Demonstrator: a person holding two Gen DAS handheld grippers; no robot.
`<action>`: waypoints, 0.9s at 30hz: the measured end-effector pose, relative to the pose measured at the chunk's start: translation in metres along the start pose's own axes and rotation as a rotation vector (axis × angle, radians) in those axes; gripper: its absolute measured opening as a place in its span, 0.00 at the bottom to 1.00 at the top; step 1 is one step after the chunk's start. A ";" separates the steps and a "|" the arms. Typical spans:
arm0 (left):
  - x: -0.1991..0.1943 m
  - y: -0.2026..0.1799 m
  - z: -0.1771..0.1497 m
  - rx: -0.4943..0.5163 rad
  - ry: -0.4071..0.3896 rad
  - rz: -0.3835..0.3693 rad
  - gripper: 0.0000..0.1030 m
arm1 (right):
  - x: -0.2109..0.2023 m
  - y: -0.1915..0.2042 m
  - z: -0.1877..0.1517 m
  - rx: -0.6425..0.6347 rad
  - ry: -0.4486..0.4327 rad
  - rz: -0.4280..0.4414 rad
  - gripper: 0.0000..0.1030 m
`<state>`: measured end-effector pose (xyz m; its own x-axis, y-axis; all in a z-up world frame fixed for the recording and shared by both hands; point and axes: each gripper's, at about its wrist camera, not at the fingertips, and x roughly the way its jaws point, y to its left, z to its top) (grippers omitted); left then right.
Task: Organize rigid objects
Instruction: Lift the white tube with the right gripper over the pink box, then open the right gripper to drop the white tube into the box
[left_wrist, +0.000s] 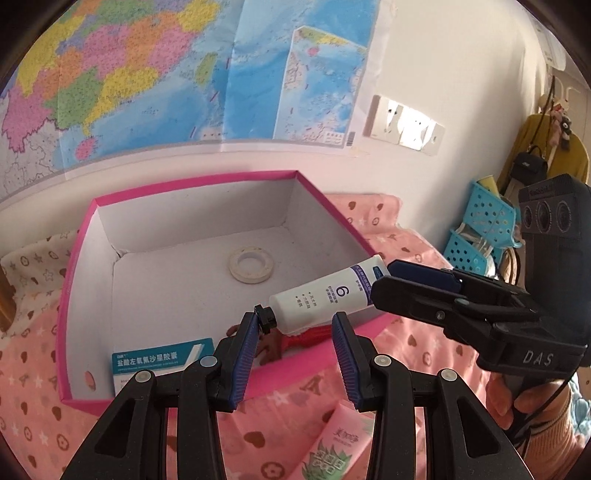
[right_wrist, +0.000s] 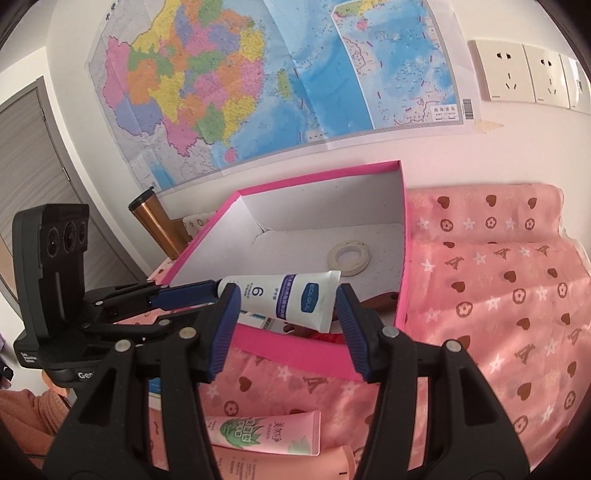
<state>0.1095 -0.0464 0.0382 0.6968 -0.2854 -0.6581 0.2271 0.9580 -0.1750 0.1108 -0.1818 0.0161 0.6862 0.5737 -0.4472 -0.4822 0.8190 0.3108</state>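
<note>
A white tube (left_wrist: 325, 299) with a black cap and a blue label hangs over the near edge of the pink box (left_wrist: 79, 236). My left gripper (left_wrist: 295, 325) is open, its blue pads either side of the tube's cap end. My right gripper (right_wrist: 286, 302) is also open, its pads either side of the tube's (right_wrist: 288, 295) flat end; whether the pads touch the tube I cannot tell. In the box (right_wrist: 402, 258) lie a roll of white tape (left_wrist: 251, 264), a blue and white medicine carton (left_wrist: 162, 363) and a red object (left_wrist: 303, 338).
A pink tube with a green leaf print (right_wrist: 266, 435) lies on the pink patterned cloth (right_wrist: 498, 295) in front of the box. A copper flask (right_wrist: 155, 221) stands left of the box. Blue baskets (left_wrist: 480, 229) stand at the far right. A map hangs on the wall.
</note>
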 end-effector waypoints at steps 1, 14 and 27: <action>0.004 0.002 0.000 -0.006 0.008 0.001 0.39 | 0.004 -0.002 0.000 0.005 0.007 -0.005 0.55; 0.031 0.009 0.001 -0.028 0.063 0.025 0.39 | 0.022 -0.012 -0.003 0.038 0.045 -0.047 0.55; -0.015 0.006 -0.020 0.021 -0.051 0.048 0.41 | -0.006 -0.013 -0.018 0.042 0.009 -0.028 0.55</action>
<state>0.0871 -0.0356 0.0324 0.7411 -0.2407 -0.6267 0.2063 0.9700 -0.1286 0.1035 -0.1953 0.0000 0.6940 0.5506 -0.4639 -0.4392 0.8343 0.3331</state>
